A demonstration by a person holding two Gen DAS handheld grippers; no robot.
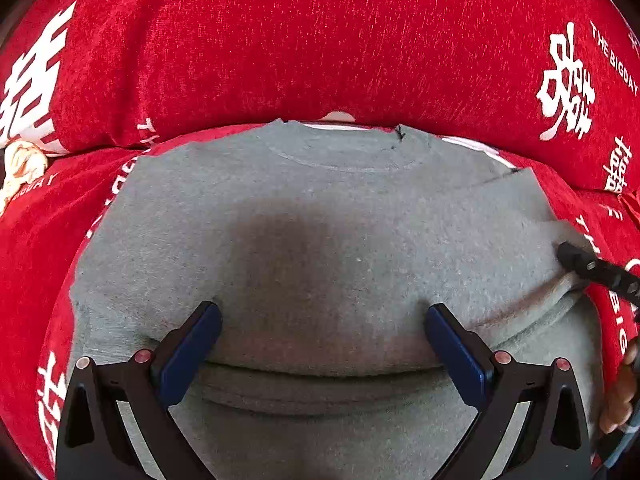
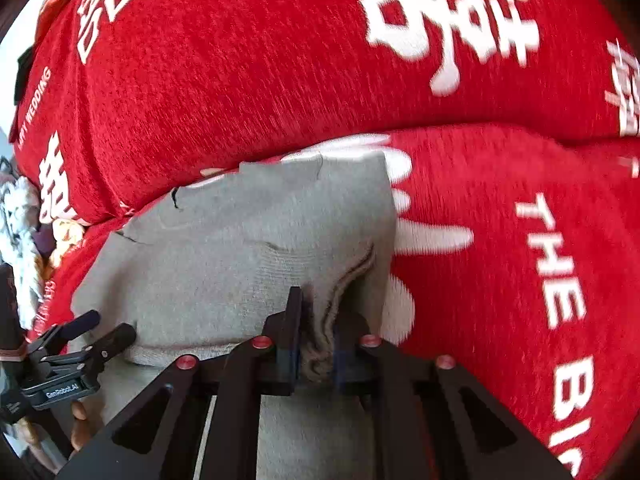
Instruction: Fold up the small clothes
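Observation:
A small grey knitted sweater lies flat on a red sofa seat, collar away from me, its lower part folded up into a crease near my fingers. My left gripper is open, its blue pads spread over the folded hem and resting on the cloth. My right gripper is shut on a bunched fold of the sweater's right edge. The right gripper's tip also shows in the left wrist view. The left gripper shows at the left of the right wrist view.
The red sofa cover with white characters and lettering rises as a backrest right behind the collar. A cream and white bundle of cloth lies at the far left of the seat. Red seat stretches to the right of the sweater.

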